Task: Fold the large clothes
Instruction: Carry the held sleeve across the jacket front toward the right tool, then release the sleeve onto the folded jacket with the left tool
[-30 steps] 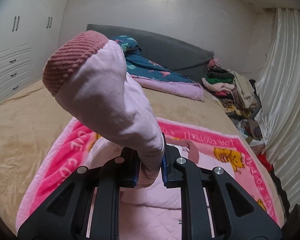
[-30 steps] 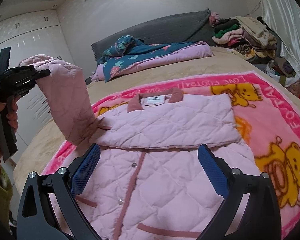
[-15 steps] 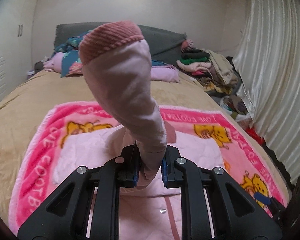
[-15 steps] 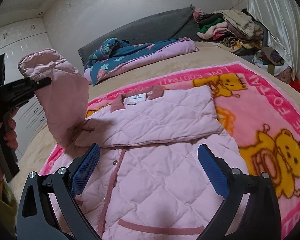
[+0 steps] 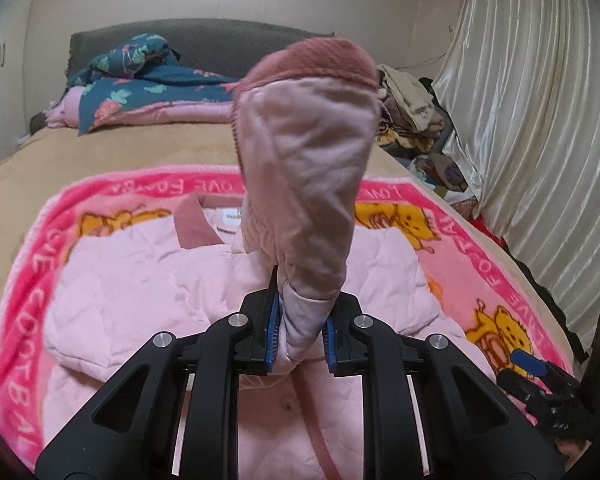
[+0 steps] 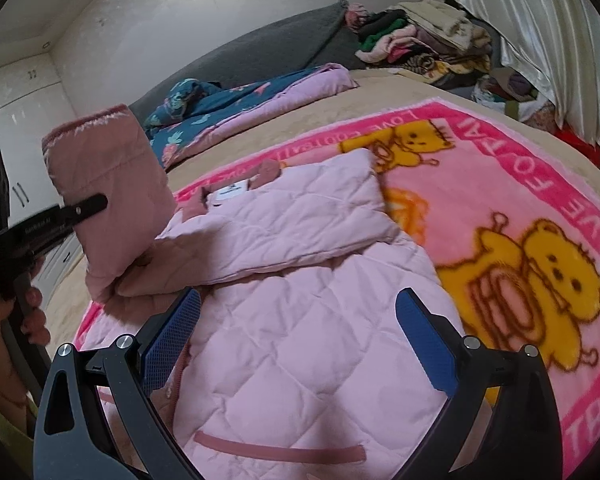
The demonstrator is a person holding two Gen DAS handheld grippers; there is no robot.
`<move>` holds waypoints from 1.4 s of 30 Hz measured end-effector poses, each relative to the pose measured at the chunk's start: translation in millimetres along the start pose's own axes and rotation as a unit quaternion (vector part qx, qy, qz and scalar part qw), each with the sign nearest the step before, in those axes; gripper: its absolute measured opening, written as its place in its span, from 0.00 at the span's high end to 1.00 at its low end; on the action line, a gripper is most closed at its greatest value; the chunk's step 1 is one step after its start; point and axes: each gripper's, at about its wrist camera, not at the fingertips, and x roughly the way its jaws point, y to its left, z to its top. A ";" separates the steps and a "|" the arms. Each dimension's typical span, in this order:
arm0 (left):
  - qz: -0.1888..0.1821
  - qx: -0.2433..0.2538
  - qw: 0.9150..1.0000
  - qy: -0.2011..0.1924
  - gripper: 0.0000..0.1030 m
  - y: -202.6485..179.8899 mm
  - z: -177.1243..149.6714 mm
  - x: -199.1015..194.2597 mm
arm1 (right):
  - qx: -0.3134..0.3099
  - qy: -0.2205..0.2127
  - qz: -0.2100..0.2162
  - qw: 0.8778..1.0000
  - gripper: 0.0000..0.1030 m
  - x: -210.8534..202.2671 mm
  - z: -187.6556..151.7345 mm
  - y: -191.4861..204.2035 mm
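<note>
A pale pink quilted jacket [image 6: 300,320] lies front-up on a pink cartoon blanket [image 6: 520,184], its far sleeve folded across the chest. My left gripper [image 5: 299,336] is shut on the jacket's other sleeve [image 5: 308,184], which stands up in front of the camera with its darker ribbed cuff [image 5: 316,60] on top. In the right wrist view that sleeve [image 6: 112,200] hangs lifted at the jacket's left edge, held by the left gripper [image 6: 80,210]. My right gripper [image 6: 296,332] hovers open over the jacket's lower front, nothing between its blue pads [image 6: 172,332].
The blanket lies on a tan bedspread [image 5: 140,148]. A folded blue floral quilt [image 5: 140,76] sits by the grey headboard. A heap of clothes [image 6: 424,44] is piled at the bed's far corner beside a pale curtain [image 5: 540,120]. White wardrobes [image 6: 4,120] stand at the left.
My left gripper has carried the raised sleeve inward over the jacket and lower. The right gripper has drifted closer to the jacket, still open.
</note>
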 end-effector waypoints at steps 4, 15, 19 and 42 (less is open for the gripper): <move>-0.003 -0.001 1.000 0.014 0.89 -6.1 -10.0 8.9 | 0.025 -0.016 -0.036 0.999 0.05 -1.5 -2.2 -19.8; -0.025 0.058 0.997 0.054 0.58 -42.9 -47.5 42.1 | 0.050 -0.019 -0.061 0.997 0.05 0.1 -6.0 -41.6; -0.037 0.066 0.995 0.067 0.43 -50.2 -57.9 50.8 | 0.053 -0.016 -0.070 0.996 0.05 -0.3 -7.7 -47.3; -0.074 -0.003 0.994 0.075 0.09 11.5 -34.8 11.2 | 0.018 0.026 -0.023 0.999 0.05 29.9 8.8 3.7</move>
